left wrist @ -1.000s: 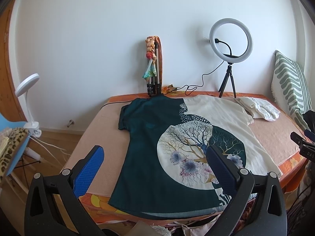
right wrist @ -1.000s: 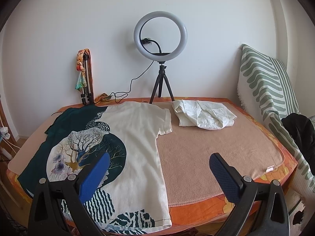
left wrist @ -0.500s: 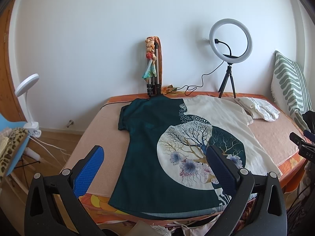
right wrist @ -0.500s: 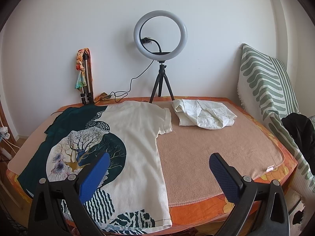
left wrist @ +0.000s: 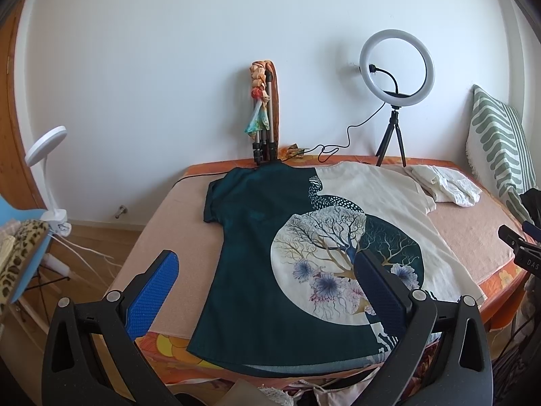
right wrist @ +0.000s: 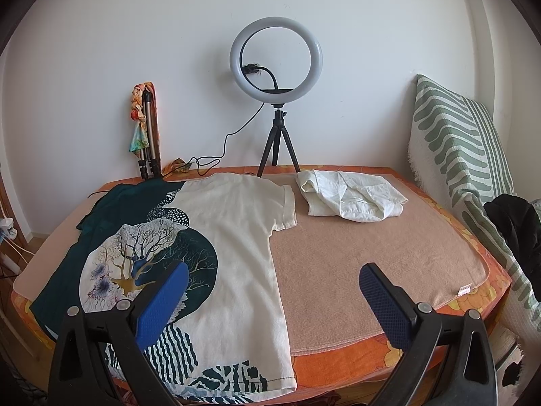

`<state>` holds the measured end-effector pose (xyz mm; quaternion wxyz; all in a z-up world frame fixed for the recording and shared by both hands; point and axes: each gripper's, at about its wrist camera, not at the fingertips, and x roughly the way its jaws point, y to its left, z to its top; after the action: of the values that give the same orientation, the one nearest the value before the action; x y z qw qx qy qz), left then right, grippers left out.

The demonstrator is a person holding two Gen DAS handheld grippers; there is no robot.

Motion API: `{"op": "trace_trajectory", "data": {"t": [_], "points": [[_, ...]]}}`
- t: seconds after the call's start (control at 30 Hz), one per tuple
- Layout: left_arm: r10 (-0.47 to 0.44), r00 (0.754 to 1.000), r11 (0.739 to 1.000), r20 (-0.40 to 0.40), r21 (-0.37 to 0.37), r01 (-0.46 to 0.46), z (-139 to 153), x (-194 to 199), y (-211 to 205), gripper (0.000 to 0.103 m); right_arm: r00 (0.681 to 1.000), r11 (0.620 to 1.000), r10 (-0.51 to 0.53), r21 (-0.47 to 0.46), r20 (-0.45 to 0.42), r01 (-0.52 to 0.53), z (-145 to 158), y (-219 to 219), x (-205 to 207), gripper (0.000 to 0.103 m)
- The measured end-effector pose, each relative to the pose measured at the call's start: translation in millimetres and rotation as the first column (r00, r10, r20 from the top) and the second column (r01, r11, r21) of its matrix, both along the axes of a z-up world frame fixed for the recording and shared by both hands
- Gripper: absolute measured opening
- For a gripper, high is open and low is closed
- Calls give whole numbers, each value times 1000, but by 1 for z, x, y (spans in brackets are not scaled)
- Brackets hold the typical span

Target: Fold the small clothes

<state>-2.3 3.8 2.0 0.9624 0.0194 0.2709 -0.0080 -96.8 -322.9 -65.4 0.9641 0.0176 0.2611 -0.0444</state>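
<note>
Nothing moved since earlier frames. T-shirt (left wrist: pixel 304 253) flat on bed (right wrist: pixel 372 253), white garment (right wrist: pixel 351 199) folded beside it. Left gripper (left wrist: pixel 267 277) and right gripper (right wrist: pixel 270 287) jaws wide, empty.

Both hand-held grippers (left wrist: pixel 267 289) (right wrist: pixel 270 299) agape, empty

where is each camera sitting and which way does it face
Left wrist: on the left gripper, at the bed's near edge, facing the T-shirt's dark half and wall; its open blue fingers show.
Right wrist: on the right gripper, further right, facing the shirt's cream half and folded white garment; open fingers show.
Shared: T-shirt, garment, ring light, striped pillow.
</note>
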Motion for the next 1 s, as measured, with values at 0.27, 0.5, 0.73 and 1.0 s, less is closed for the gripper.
{"op": "trace_trajectory", "data": {"t": [0.27,0.5,0.73,1.0], "points": [[6,1000,1000,-3,5,-6,-1,1,1,103,1000,1000,4,6,-15,-4,-5,2,4,103],[17,999,1000,-33,12,-17,-8,5,12,103,998,998,35,45,-48,-33,0,7,16,103],[-4,994,1000,-108,20,6,-25,9,36,103,985,985,168,58,-48,-165,30,34,45,102],[16,978,987,-210,-150,-49,-59,16,89,76,922,919,387,96,-22,-383,63,94,109,97]]}}
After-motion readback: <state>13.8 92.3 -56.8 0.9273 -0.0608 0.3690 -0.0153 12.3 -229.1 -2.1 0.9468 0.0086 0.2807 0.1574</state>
